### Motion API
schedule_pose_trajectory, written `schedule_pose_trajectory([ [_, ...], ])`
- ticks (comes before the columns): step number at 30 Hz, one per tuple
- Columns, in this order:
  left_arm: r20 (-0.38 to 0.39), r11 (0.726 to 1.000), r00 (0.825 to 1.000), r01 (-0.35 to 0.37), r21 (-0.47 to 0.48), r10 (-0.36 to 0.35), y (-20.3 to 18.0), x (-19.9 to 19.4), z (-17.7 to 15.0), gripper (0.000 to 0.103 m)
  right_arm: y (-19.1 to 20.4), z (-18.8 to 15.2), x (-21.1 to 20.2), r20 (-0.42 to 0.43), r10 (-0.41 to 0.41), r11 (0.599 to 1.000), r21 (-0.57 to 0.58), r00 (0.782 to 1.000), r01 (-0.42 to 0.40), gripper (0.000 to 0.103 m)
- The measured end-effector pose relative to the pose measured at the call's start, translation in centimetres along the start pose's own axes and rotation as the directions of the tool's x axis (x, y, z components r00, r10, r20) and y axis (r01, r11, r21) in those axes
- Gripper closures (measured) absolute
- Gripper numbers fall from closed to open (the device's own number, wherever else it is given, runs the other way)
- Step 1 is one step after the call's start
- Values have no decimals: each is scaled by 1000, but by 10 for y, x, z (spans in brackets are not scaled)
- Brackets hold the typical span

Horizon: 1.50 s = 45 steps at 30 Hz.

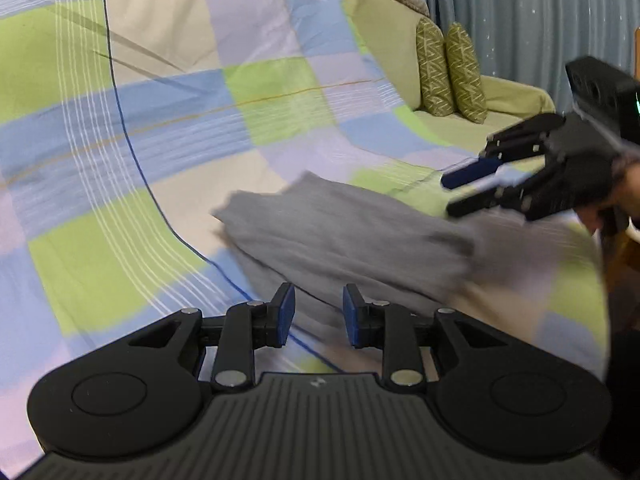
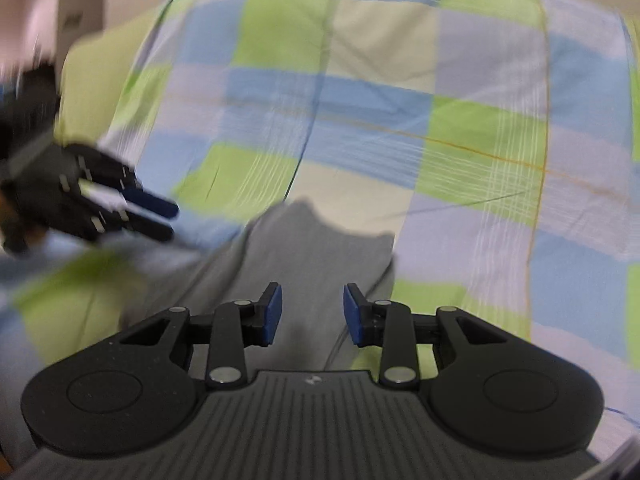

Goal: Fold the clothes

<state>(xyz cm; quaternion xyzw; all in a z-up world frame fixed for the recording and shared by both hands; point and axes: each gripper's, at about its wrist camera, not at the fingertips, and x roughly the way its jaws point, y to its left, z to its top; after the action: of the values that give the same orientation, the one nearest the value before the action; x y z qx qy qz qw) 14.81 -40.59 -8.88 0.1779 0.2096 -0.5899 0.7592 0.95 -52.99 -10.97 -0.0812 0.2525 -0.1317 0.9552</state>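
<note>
Grey garment (image 1: 340,236) lies folded on the checked bedsheet (image 1: 160,120), near edge of the bed.
Left gripper (image 1: 319,314) and right gripper (image 2: 312,312) hover spread, pinching nothing. Risk: loose upper layer may slide open if snagged by a passing fingertip.

light: soft, even, dim | shadows: faint | blur: motion smear, both views | edges: fisheye bending, dark corners

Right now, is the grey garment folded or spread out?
Folded: the grey garment lies as a compact layered bundle on the checked sheet, neither gripper holding it.
</note>
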Motion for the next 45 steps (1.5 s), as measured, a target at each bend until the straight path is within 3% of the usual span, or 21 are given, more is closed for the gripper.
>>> schedule_pose_trajectory([
  [4, -5, 1000, 1000, -26, -8, 26, -32, 5, -10, 54, 51, -32, -4, -87, -81, 950, -308, 993, 50, 68],
  [6, -11, 999, 999, -46, 17, 46, -46, 10, -10, 54, 72, -38, 0, -95, -109, 878, -476, 989, 51, 68],
  [8, 9, 988, 997, -76, 134, 75, -67, 11, -9, 54, 87, -42, 4, -96, -130, 803, -594, 987, 48, 68],
  [11, 14, 939, 998, -69, 337, 69, -92, 16, -7, 54, 96, -42, 16, -98, -147, 721, -691, 984, 39, 68],
  [14, 2, 840, 994, -91, 534, 107, -108, 29, -8, 54, 95, -36, 35, -111, -176, 673, -739, 978, 37, 72],
  [15, 2, 814, 994, -93, 574, 112, -113, 33, -8, 54, 94, -35, 38, -118, -173, 674, -738, 978, 30, 78],
  [16, -11, 779, 992, -91, 620, 125, -118, 41, -9, 54, 93, -33, 41, -130, -166, 680, -733, 978, 18, 96],
  [17, -31, 732, 989, -86, 676, 145, -123, 51, -10, 54, 93, -32, 43, -139, -161, 681, -732, 977, 8, 101],
  [18, -41, 706, 987, -84, 703, 158, -126, 57, -11, 57, 94, -32, 44, -143, -158, 674, -739, 977, 1, 101],
  [19, -52, 691, 983, -88, 718, 179, -126, 61, -12, 77, 94, -32, 43, -139, -156, 675, -738, 978, 3, 101],
  [20, -67, 669, 975, -94, 738, 211, -125, 66, -13, 89, 92, -31, 42, -134, -153, 687, -726, 979, 8, 101],
  [21, -73, 658, 970, -100, 747, 230, -122, 67, -15, 90, 89, -30, 40, -131, -152, 698, -716, 980, 13, 101],
  [24, -70, 661, 965, -120, 740, 254, -110, 56, -22, 90, 75, -33, 29, -117, -162, 744, -667, 980, 44, 102],
  [31, -88, 647, 934, -170, 744, 346, -90, 24, -49, 92, 67, -42, 27, -116, -158, 771, -635, 981, 49, 102],
  [33, -82, 654, 928, -191, 732, 363, -84, 16, -51, 91, 65, -42, 29, -124, -163, 779, -626, 979, 51, 102],
  [35, -40, 659, 937, -214, 721, 348, -86, 7, -47, 87, 61, -42, 27, -128, -159, 792, -608, 979, 49, 102],
  [36, -18, 659, 944, -218, 720, 331, -90, 4, -45, 80, 59, -42, 26, -127, -161, 796, -603, 979, 52, 102],
  [37, -2, 657, 952, -209, 724, 306, -95, 5, -44, 60, 60, -41, 26, -128, -161, 798, -601, 979, 53, 102],
  [39, 29, 649, 971, -180, 739, 236, -110, 9, -42, 47, 60, -41, 27, -131, -161, 800, -598, 978, 51, 102],
  [43, -1, 591, 974, -136, 795, 225, -117, 39, -46, 52, 65, -40, 25, -130, -174, 785, -617, 976, 58, 102],
  [45, -35, 592, 965, -131, 795, 260, -104, 51, -46, 63, 65, -39, 24, -130, -180, 776, -627, 975, 60, 102],
])
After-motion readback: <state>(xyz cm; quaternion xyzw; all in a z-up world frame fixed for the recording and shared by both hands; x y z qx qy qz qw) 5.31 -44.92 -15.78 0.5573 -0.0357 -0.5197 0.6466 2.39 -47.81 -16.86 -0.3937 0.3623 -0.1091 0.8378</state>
